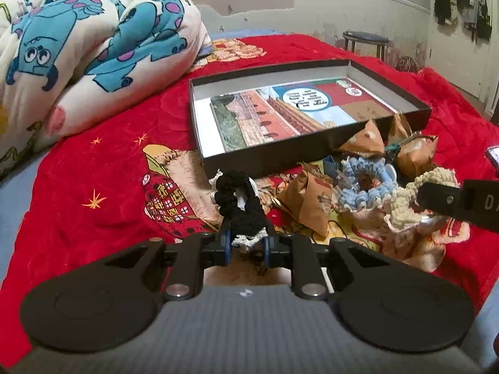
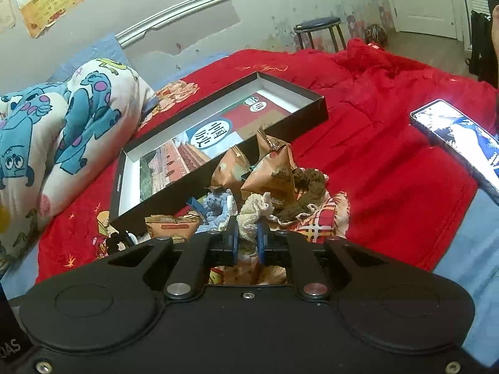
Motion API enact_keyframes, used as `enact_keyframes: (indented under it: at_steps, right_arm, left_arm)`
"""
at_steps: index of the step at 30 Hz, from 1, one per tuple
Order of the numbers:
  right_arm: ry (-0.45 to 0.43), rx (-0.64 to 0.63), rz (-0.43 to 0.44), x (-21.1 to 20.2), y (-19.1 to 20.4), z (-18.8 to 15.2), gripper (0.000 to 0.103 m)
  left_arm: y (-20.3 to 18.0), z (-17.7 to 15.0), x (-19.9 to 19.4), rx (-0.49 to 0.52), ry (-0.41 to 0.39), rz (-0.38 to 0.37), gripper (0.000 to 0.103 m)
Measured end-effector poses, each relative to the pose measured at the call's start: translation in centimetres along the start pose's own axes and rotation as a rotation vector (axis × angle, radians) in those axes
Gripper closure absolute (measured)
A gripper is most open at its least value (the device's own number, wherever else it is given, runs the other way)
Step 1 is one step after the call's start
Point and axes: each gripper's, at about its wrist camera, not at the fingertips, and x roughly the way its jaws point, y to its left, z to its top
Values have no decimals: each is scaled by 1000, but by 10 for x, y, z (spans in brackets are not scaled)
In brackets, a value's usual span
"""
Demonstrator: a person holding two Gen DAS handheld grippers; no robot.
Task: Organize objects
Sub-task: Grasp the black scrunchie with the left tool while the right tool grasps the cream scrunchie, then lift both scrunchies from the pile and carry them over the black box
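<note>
The left claw (image 1: 246, 243) is clamped on a black crocheted scrunchie (image 1: 238, 201), held just short of the open box (image 1: 312, 152) on the red bedspread (image 1: 109, 162). The right claw (image 2: 248, 243) is pinched tight on a cream scrunchie (image 2: 254, 212) within the pile of blue scrunchie (image 2: 215, 205) and orange packets (image 2: 271, 171). Its lower part is hidden between the fingers.

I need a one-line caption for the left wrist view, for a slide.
Left gripper shut on a black crocheted scrunchie above the red blanket, with the open black box ahead.
</note>
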Motion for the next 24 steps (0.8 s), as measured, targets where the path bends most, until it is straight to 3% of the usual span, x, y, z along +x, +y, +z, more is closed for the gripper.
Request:
enact_keyframes:
  at_steps: [24]
  right_arm:
    - [-81, -45, 74, -46, 21, 16, 92]
  left_arm:
    - [1, 4, -37, -71, -166, -111, 80]
